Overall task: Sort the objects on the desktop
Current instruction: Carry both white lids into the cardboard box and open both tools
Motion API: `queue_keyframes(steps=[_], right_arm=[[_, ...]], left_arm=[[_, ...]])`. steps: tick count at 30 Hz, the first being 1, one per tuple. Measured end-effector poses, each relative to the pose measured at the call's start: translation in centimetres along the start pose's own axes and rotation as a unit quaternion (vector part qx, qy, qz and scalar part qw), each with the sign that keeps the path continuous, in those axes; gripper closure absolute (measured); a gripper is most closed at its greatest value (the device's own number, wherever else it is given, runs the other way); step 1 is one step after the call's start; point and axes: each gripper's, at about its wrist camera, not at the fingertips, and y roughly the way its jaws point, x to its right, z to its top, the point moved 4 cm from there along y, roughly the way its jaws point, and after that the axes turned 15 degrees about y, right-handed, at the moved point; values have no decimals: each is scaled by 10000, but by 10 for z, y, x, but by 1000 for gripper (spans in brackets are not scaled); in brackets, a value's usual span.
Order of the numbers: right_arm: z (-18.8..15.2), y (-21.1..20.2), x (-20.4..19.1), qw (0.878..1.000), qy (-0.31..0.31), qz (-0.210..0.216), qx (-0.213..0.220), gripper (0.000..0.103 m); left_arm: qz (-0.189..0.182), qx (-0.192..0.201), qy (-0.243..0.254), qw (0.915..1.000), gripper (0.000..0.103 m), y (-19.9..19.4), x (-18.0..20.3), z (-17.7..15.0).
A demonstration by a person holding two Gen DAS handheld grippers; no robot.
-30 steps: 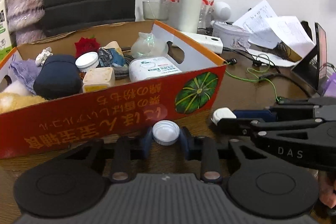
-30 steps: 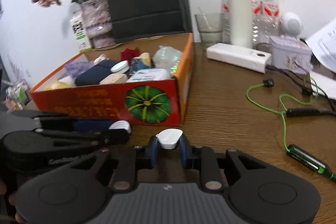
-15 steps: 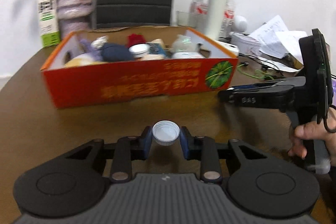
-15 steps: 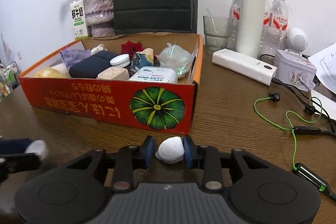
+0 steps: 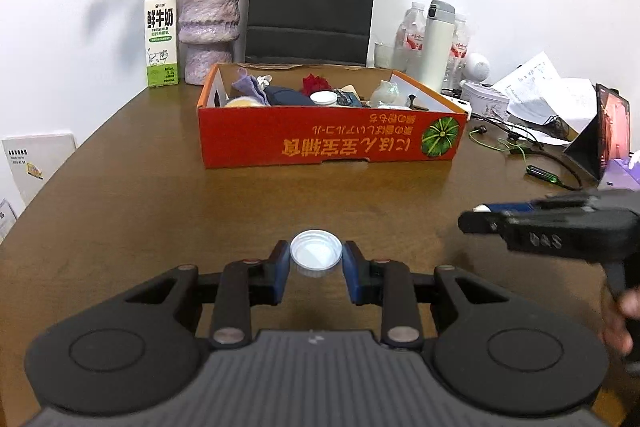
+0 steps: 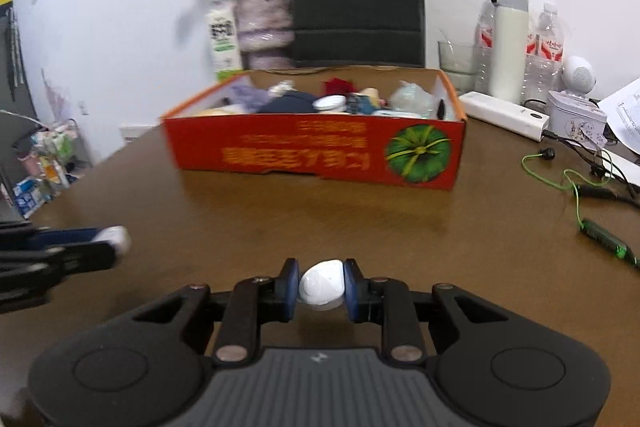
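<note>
My left gripper (image 5: 316,261) is shut on a white bottle cap (image 5: 316,254), held above the brown table well in front of the red cardboard box (image 5: 332,143). My right gripper (image 6: 321,287) is shut on a small white rounded object (image 6: 322,286), also in front of the box (image 6: 316,157). The box holds several items: a dark pouch, a white jar lid, a red flower, a plastic bag. The right gripper shows at the right of the left wrist view (image 5: 476,217); the left gripper shows at the left of the right wrist view (image 6: 116,241).
Behind the box stand a milk carton (image 5: 161,35), a vase of dried flowers (image 5: 208,31), a black paper bag (image 5: 310,1), a white flask (image 5: 438,45) and water bottles. A green cable (image 6: 576,187), papers and a tablet stand (image 5: 604,135) lie to the right.
Both grippers have pulled back from the box, which now looks farther and smaller. Each still holds its white object. The right wrist view has shifted and is blurred.
</note>
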Motion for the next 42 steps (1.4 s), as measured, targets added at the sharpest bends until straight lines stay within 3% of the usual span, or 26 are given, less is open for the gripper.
queue_keyframes(steps=[7, 13, 19, 23, 27, 31, 34, 36, 42], right_arm=[[-32, -45, -22, 9999, -117, 38, 0, 81], [-40, -67, -32, 9998, -113, 139, 46, 81], [-19, -71, -33, 9990, -34, 355, 261, 81], [23, -63, -30, 9976, 29, 506, 474, 81], [79, -41, -30, 9959, 29, 655, 615, 81], [136, 6, -26, 9965, 295, 666, 421, 81], [166, 58, -18, 9989, 353, 240, 217, 81], [178, 96, -8, 9978, 631, 140, -165, 81], [178, 150, 4, 9937, 903, -157, -640, 77]], left_arm=[[-220, 74, 29, 9997, 74, -18, 13, -12], [-339, 225, 29, 9992, 74, -36, 21, -14], [-391, 439, -24, 9983, 74, -35, 7, 7], [-380, 732, -24, 9966, 74, -22, -17, 45], [-491, 817, -31, 9954, 74, 11, -44, 97], [-709, 535, -13, 9960, 74, 69, -60, 143], [-754, 74, -76, 9971, 74, 120, -61, 156], [-1015, -286, -257, 9941, 74, 150, -59, 158], [-1101, -586, -318, 9917, 69, 186, -57, 156]])
